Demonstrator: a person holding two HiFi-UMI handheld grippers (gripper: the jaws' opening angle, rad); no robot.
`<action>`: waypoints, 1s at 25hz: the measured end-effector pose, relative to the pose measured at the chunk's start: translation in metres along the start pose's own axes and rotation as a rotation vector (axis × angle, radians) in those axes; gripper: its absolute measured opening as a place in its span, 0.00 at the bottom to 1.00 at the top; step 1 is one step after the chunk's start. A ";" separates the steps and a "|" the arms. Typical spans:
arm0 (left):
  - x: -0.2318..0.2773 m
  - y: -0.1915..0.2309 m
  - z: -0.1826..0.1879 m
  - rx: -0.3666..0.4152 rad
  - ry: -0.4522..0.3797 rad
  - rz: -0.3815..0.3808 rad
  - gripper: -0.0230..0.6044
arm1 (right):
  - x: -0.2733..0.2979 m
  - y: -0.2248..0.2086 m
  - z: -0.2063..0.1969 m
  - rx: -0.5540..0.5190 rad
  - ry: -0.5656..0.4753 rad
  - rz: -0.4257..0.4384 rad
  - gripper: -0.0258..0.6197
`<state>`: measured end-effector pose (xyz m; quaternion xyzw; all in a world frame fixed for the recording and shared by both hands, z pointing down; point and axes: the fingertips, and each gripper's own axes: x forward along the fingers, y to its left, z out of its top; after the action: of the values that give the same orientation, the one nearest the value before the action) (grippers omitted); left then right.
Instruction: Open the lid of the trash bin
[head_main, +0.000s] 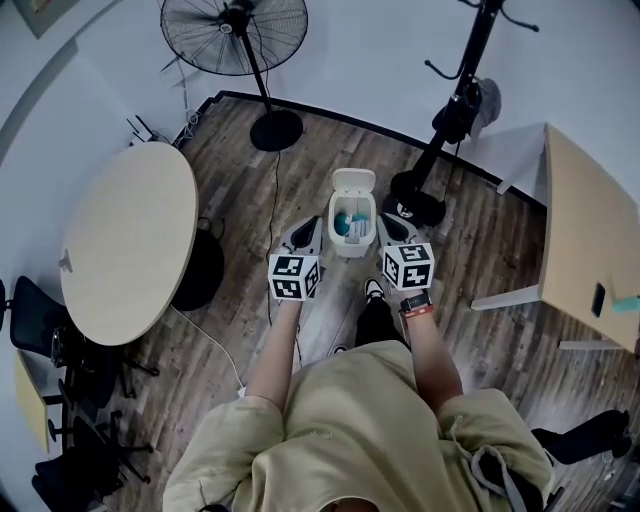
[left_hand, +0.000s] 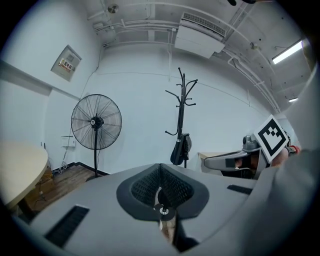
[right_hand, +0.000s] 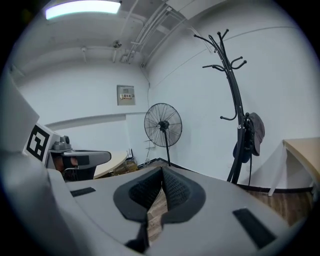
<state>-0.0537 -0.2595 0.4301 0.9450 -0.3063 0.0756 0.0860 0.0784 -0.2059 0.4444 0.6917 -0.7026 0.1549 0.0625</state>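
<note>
Flanking the trash bin (head_main: 352, 238) are left gripper (head_main: 304, 234) and right gripper (head_main: 390, 230)

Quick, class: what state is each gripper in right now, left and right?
Left gripper: closed, jaws together at the tips, holding nothing.
Right gripper: closed, jaws together at the tips, holding nothing.

Bright, even, cool indoor light. Ceiling tube (right_hand: 82, 7) blows out white, up-left of the fan (right_hand: 163, 125). Both gripper views fisheye: black corners, walls bowed. Right tongs (right_hand: 161, 172) close-up, soft. Head view sharp, faint shadows on floor (head_main: 300, 180) near fan.
</note>
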 end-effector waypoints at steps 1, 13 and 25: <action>-0.002 -0.002 0.006 0.011 -0.010 0.002 0.07 | -0.004 0.002 0.004 -0.010 -0.009 0.000 0.07; -0.039 -0.026 0.042 0.082 -0.119 0.022 0.07 | -0.050 0.016 0.033 0.020 -0.148 -0.070 0.06; -0.039 -0.026 0.046 0.091 -0.133 0.024 0.07 | -0.056 0.012 0.039 0.023 -0.181 -0.097 0.06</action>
<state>-0.0657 -0.2263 0.3746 0.9471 -0.3191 0.0276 0.0216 0.0729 -0.1649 0.3892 0.7366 -0.6694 0.0966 -0.0020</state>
